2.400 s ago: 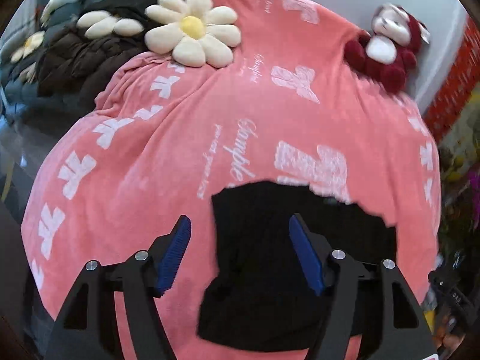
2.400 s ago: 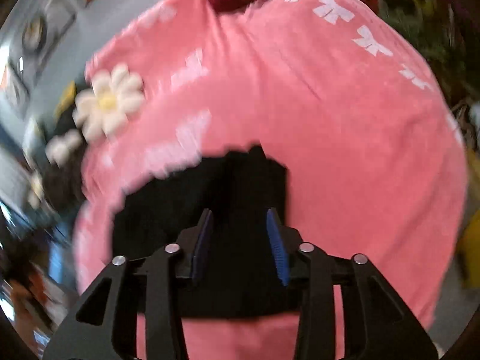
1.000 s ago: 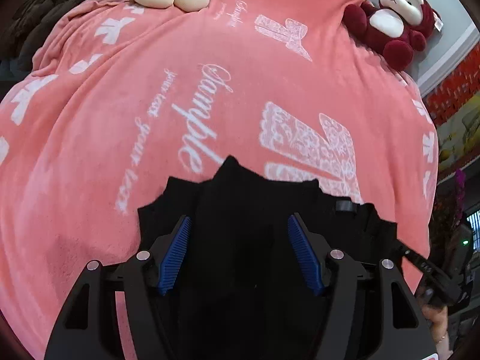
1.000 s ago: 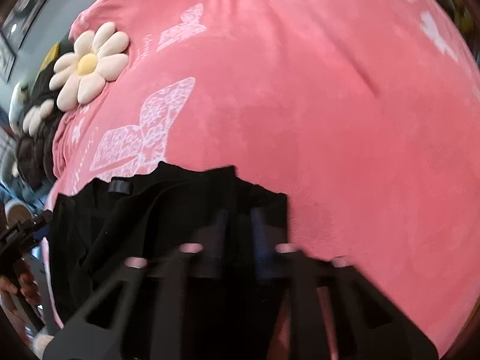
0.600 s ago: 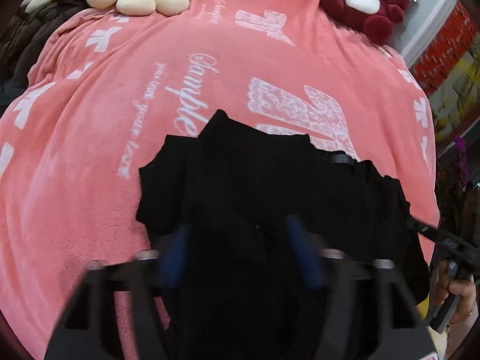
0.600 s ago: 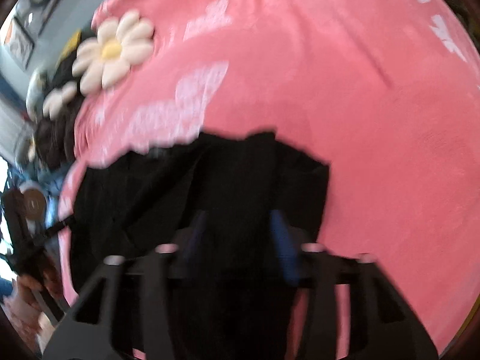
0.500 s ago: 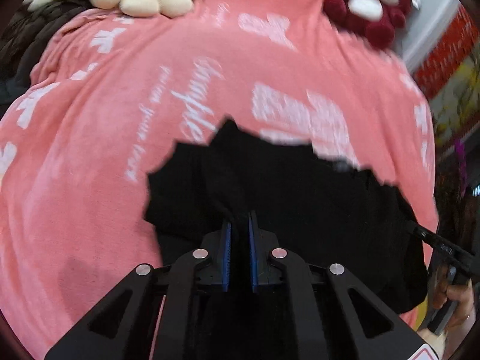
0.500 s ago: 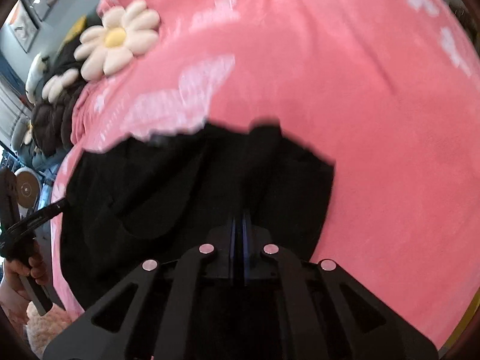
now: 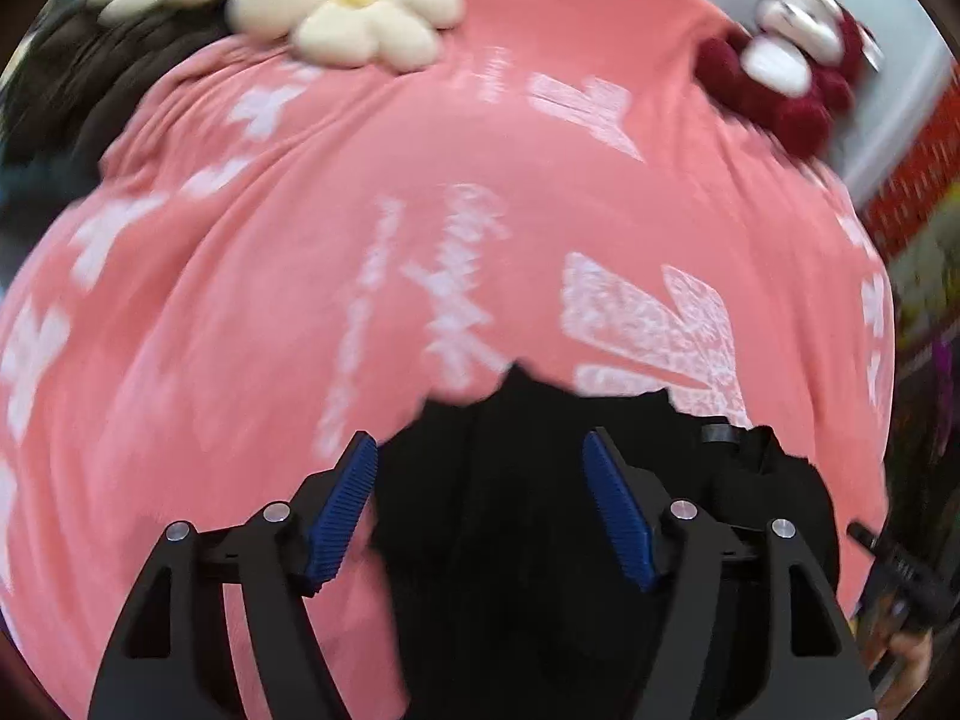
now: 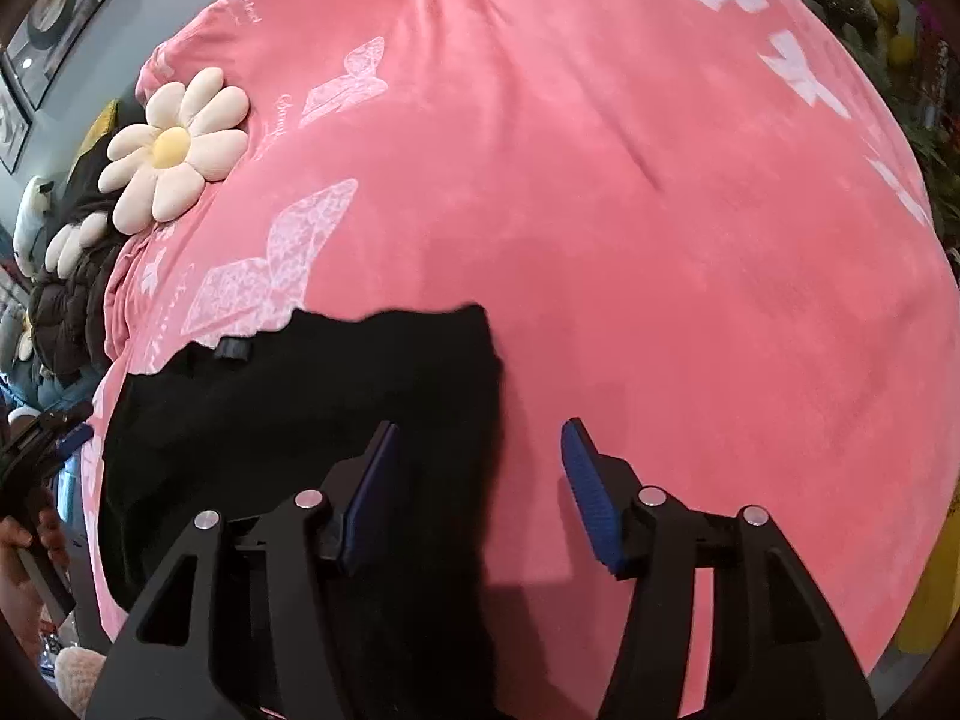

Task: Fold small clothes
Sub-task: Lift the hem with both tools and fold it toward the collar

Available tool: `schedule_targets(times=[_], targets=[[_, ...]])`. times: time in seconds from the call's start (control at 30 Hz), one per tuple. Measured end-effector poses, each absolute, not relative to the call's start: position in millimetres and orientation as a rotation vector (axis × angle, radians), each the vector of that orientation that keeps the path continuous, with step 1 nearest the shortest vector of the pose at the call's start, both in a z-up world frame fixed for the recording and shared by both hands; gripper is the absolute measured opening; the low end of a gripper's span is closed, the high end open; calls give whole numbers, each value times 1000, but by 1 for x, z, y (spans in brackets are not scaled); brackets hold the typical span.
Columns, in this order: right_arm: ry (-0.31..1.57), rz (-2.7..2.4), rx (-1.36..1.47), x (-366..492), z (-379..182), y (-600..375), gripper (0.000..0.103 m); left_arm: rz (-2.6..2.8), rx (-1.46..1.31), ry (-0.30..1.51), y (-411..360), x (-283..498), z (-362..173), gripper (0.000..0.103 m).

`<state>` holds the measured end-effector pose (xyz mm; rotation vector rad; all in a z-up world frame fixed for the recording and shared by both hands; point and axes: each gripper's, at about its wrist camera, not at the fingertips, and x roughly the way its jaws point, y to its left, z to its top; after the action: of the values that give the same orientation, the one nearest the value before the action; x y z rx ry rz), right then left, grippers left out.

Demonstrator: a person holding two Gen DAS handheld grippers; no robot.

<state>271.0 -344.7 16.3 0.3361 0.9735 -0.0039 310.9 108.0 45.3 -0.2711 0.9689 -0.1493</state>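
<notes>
- left wrist view: left gripper [image 9: 480, 504] fingers [image 9: 342, 510] spread wide, gripping nothing; black garment [image 9: 540, 540] lies flat on the pink blanket [image 9: 240, 300] between and beyond them, its long axis running off past the right finger.
- right wrist view: right gripper [image 10: 477, 492] fingers [image 10: 591, 501] wide apart, empty; the garment's right edge lies between them, the rest spreading left past the left finger.

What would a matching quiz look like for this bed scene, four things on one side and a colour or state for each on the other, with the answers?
Things:
1. blanket
2. garment
3. flower cushion
4. right gripper

Colour or state:
A. cream petals with a yellow middle
B. open, holding nothing
C. pink with white butterflies
D. black, lying on the bed

Pairs: 1-C, 2-D, 3-A, 4-B
</notes>
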Motion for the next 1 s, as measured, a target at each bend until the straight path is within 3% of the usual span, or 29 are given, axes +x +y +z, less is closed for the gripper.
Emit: schedule_targets(times=[0.13, 0.17, 0.2, 0.23, 0.27, 0.3, 0.47, 0.6, 0.63, 0.67, 0.7, 0.73, 0.77, 0.83, 1.0], targets=[[1014, -21, 346, 308, 4, -339, 60, -161, -194, 1043, 84, 353, 29, 72], [1025, -27, 346, 311, -2, -340, 60, -152, -185, 1067, 81, 360, 22, 67], [1035, -21, 342, 320, -9, -339, 52, -168, -191, 1080, 80, 364, 17, 54], [1044, -5, 337, 324, -12, -337, 39, -197, -202, 1094, 79, 368, 13, 9], [1042, 8, 333, 326, -11, -336, 7, -215, -222, 1103, 80, 368, 13, 3], [1002, 11, 336, 321, -2, -337, 4, -221, -254, 1067, 84, 364, 20, 3], [773, 20, 370, 295, 41, -347, 4, -155, -370, 846, 128, 340, 74, 3], [985, -82, 370, 315, -7, -356, 13, 4, -279, 1013, 138, 362, 28, 6], [958, -85, 402, 306, -4, -359, 14, 25, -297, 1059, 142, 362, 21, 10], [920, -74, 435, 293, 2, -362, 19, 18, -354, 1088, 148, 357, 18, 24], [901, -81, 448, 280, 8, -363, 38, 0, -400, 1086, 152, 349, 18, 35], [892, -87, 449, 270, 10, -364, 45, -23, -442, 1061, 159, 335, 21, 51], [882, -84, 442, 250, 14, -365, 49, -44, -450, 1031, 163, 318, 26, 59], [906, -65, 428, 222, 15, -362, 49, -73, -420, 1002, 165, 286, 32, 65], [1012, -35, 374, 149, 0, -341, 51, -193, -441, 1092, 159, 203, 11, 65]])
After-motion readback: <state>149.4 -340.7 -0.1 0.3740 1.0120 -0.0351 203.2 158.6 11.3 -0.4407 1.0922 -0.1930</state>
